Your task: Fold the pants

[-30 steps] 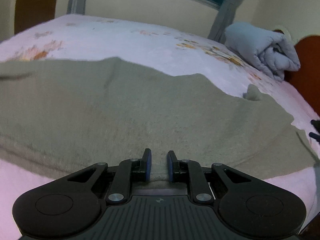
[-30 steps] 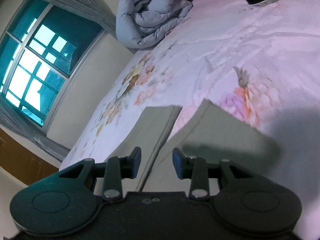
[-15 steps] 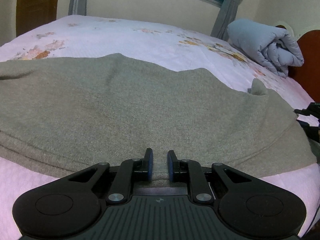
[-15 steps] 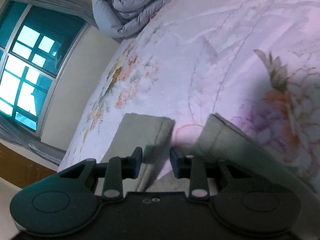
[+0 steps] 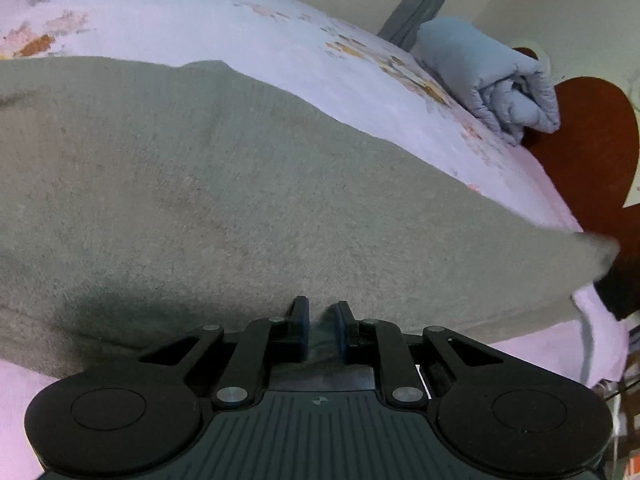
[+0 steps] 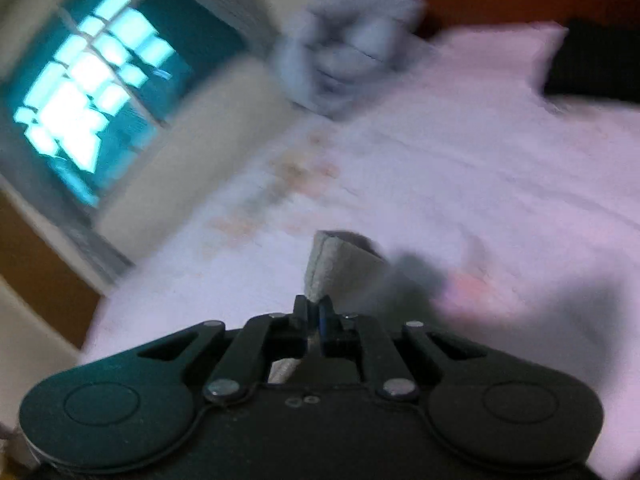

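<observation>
Left black two-finger gripper [image 5: 319,322] clamped on the near edge of the grey-green knit pants [image 5: 248,208], a pinch of cloth bunched between its blue-lined fingers [image 5: 305,322]. Pants spread wide across the pink floral bedsheet [image 5: 192,20], covering most of the left wrist view, far edge running from the left side down toward the right, where one corner rises off the bed beside a dark shape, blurred and not identifiable.

Right black two-finger gripper [image 6: 313,312] with jaws just closed, pinched tight on a folded end of the same pants [image 6: 332,264]; a thick doubled hem standing up just beyond the fingertips, the rest of the cloth trailing to the right in blur. Right wrist view smeared by motion throughout.

Rolled pale blue quilt [image 5: 496,84] at the far right of the bed, against a reddish-brown wooden headboard [image 5: 592,148]; the same quilt [image 6: 352,44] at the far centre in the right wrist view. Bright teal-tinted window [image 6: 92,80] with grey curtains on the far left wall there. Dark pillow-like shape [image 6: 592,64] at the far right corner of the bed, too blurred to tell more.
</observation>
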Demonstrator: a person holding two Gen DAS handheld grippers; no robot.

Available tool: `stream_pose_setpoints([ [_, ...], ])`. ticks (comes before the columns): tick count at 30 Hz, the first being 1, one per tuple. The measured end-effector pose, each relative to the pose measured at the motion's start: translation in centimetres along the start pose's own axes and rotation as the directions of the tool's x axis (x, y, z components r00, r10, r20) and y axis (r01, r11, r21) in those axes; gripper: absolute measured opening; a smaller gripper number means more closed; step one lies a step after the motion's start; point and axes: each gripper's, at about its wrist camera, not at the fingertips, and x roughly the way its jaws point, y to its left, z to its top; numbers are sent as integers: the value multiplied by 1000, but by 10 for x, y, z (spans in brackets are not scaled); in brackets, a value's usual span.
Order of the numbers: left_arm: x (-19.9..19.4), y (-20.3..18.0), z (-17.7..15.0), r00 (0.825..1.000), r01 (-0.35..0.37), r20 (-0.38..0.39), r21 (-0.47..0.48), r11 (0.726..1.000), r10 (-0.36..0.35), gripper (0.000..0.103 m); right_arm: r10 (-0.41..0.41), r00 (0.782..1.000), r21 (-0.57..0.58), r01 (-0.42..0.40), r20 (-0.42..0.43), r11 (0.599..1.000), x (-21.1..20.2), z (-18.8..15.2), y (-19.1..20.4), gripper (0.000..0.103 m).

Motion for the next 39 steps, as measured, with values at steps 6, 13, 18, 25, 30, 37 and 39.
stream_pose_setpoints([
  [6, 1, -4, -1, 1000, -3, 5, 62, 998, 2, 16, -42, 998, 223, 53, -56, 973, 14, -51, -66, 0],
  [13, 0, -13, -3, 999, -41, 33, 118, 992, 37, 16, -30, 1000, 138, 29, 4, 990, 13, -39, -42, 0],
  [18, -3, -13, -5, 998, -50, 42, 127, 991, 45, 16, -11, 1000, 159, 12, -9, 987, 22, -29, -42, 0],
  [25, -5, -13, -5, 999, -40, 40, 118, 992, 36, 16, -5, 999, 275, 16, -42, 961, 21, -47, -71, 0],
  [30, -6, -15, -11, 997, -59, 51, 116, 991, 53, 16, 1, 997, 269, 18, -71, 963, 36, -49, -80, 0],
  [37, -17, -17, -12, 995, -66, 76, 96, 993, 58, 16, -19, 1000, 209, 20, -7, 978, 8, -47, -67, 15],
  [39, -32, -14, -15, 992, -78, 108, 63, 995, 71, 16, -7, 999, 206, 1, 32, 978, -6, -50, -64, 15],
])
